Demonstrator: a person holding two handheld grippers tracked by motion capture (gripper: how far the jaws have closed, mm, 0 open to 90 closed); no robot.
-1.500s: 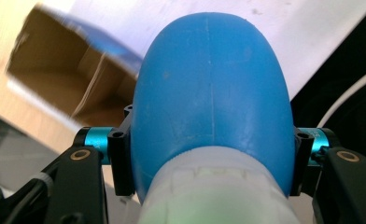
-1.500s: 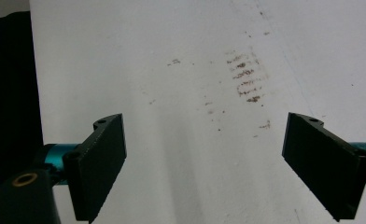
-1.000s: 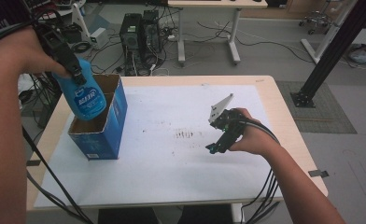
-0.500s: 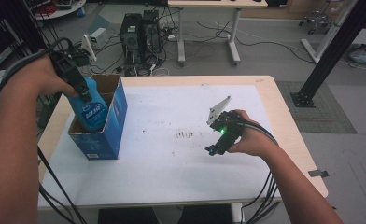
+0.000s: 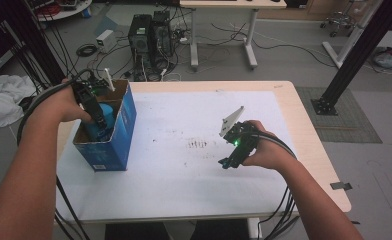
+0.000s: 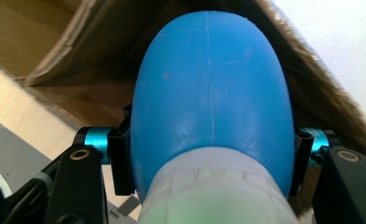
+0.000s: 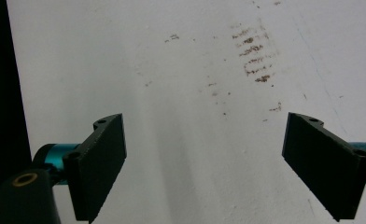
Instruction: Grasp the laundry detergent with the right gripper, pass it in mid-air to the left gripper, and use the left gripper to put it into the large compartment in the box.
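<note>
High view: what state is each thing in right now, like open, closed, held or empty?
Box: open at the top, upright on the table.
Bottle: blue, clamped between the left jaws, lowered partly into the box.
Left hand-held gripper: shut on the bottle.
Right hand-held gripper: open, empty, above the table.
Table: white top with dark smudges.

So the left gripper (image 5: 95, 111) has come down with the blue bottle (image 5: 103, 125) — a second ago it was up above the cardboard box (image 5: 115, 145), now it's sunk mostly inside, jaws clamped on it.
</note>
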